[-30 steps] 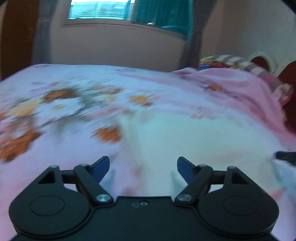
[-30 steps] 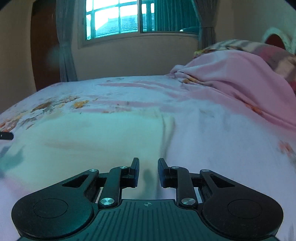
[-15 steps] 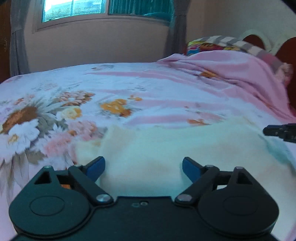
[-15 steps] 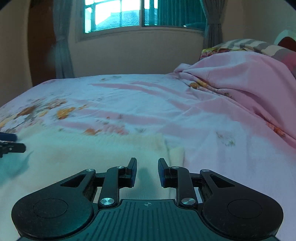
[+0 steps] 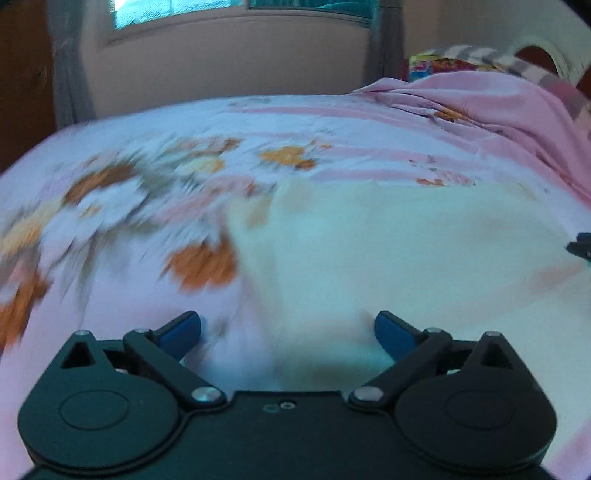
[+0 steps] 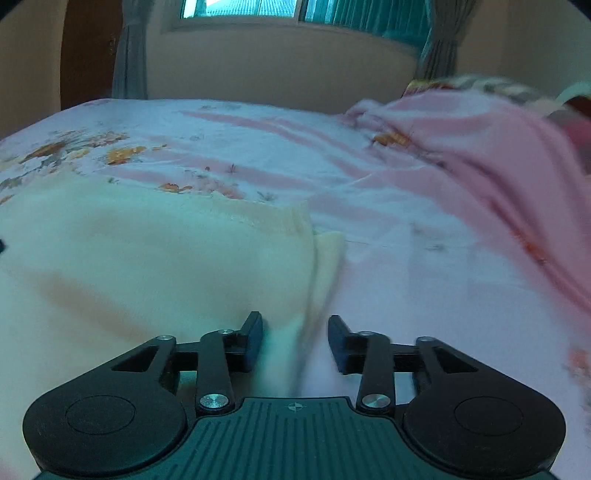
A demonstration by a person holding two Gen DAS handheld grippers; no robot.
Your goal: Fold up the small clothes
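A pale cream garment [image 5: 388,251] lies flat on the flowered bedsheet [image 5: 332,122]. My left gripper [image 5: 287,330] is open, its blue-tipped jaws wide apart over the garment's near left edge. In the right wrist view the garment [image 6: 155,251] fills the left half, with a folded edge strip [image 6: 327,254] on its right side. My right gripper [image 6: 295,341] is open, its jaws on either side of that right edge, low over the cloth. The tip of the right gripper shows at the far right of the left wrist view [image 5: 581,249].
A rumpled pink blanket [image 6: 480,155] and striped pillows [image 5: 491,61] lie at the right of the bed. A wall with a window [image 6: 295,7] and curtains stands behind the bed. A dark door [image 5: 22,74] is at the far left.
My right gripper has opened wider and now straddles the garment's right edge. My left gripper has shifted left along the garment's near edge; its view is blurred by motion.
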